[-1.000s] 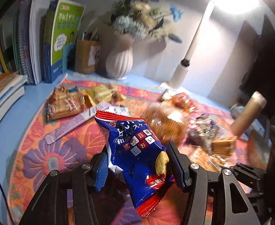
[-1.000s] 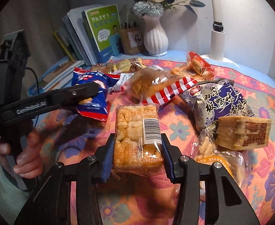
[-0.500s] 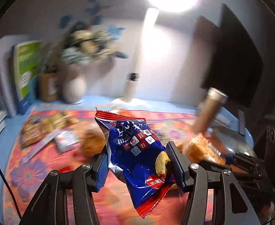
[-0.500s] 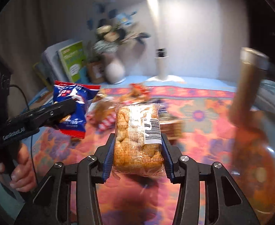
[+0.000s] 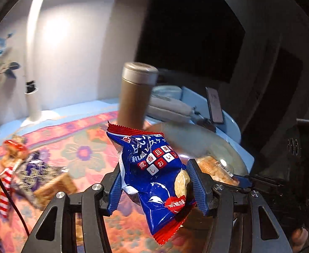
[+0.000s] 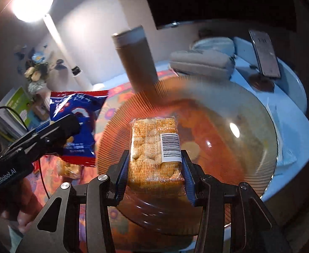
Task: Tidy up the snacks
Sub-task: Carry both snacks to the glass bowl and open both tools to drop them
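Two snack packets hang over a clear glass bowl, each gripped by a hand-held tool, in the delivery stage of a snack-sorting job. Nearest the right wrist camera, the right tool (image 6: 154, 172) is clamped on a clear-wrapped packet of golden crackers (image 6: 154, 147), barcode uppermost, its blue pads pressing both long sides; the packet sits directly above the ribbed glass bowl (image 6: 259, 126), which appears empty and motion-blurred. Nearest the left wrist camera, the left tool (image 5: 156, 185) is closed part-way on a blue-and-red biscuit bag (image 5: 152, 168), pinched around its lower half so that the crimped top stands free and the bottom corner dangles; this bag is over the near left side of the bowl rather than its middle. To finish the step cleanly, each packet should probably be brought over the bowl's centre and lowered close to the glass before the pads part, the cracker packet laid flat and the bag let go beside it, not on top. The two tools are near each other, so releasing one at a time looks safer. A tall bronze flask (image 6: 135, 59) stands just beyond the bowl's far rim and could be knocked by a wide swing. Farther back on the floral cloth (image 5: 80, 147) covering the tabletop lie the remaining snacks (image 5: 28, 168), blurred, with a white lamp (image 5: 33, 63) behind.
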Available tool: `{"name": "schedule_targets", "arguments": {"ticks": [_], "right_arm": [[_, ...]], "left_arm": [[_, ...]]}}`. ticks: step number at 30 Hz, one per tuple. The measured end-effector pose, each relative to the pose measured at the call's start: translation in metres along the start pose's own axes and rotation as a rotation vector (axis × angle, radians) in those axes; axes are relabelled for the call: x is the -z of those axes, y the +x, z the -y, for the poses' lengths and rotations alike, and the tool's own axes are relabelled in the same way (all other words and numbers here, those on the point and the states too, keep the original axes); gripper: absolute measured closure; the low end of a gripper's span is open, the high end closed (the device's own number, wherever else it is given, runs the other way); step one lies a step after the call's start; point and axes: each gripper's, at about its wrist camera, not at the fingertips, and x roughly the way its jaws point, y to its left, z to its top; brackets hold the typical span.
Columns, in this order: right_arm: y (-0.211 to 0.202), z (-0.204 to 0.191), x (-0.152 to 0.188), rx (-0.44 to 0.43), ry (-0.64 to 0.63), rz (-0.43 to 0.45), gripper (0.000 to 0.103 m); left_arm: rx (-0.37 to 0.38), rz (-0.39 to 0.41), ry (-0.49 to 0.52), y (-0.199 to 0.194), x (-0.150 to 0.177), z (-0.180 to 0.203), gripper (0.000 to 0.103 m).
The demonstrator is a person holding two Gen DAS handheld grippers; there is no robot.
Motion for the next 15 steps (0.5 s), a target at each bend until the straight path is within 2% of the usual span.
{"name": "schedule_targets", "arguments": {"ticks": [5, 7, 9, 15], "right_arm": [[0.006, 0.014, 0.005, 0.003, 0.029, -0.041, 0.057], [0.007, 0.017, 0.004, 0.009, 0.042, -0.048, 0.056], [0.008, 0.021, 0.001, 0.008, 0.056, -0.045, 0.048], [-0.005, 0.024, -0.001, 0.027, 0.062, 0.005, 0.047]], "left_arm": [[0.006, -0.057, 0.018, 0.029, 0.006, 0.015, 0.047], [0.015, -0.069, 0.012, 0.033, 0.006, 0.016, 0.044], [-0.002, -0.060, 0.001, 0.033, 0.004, 0.014, 0.029], [-0.029, -0.017, -0.022, 0.011, 0.004, -0.005, 0.029]]}}
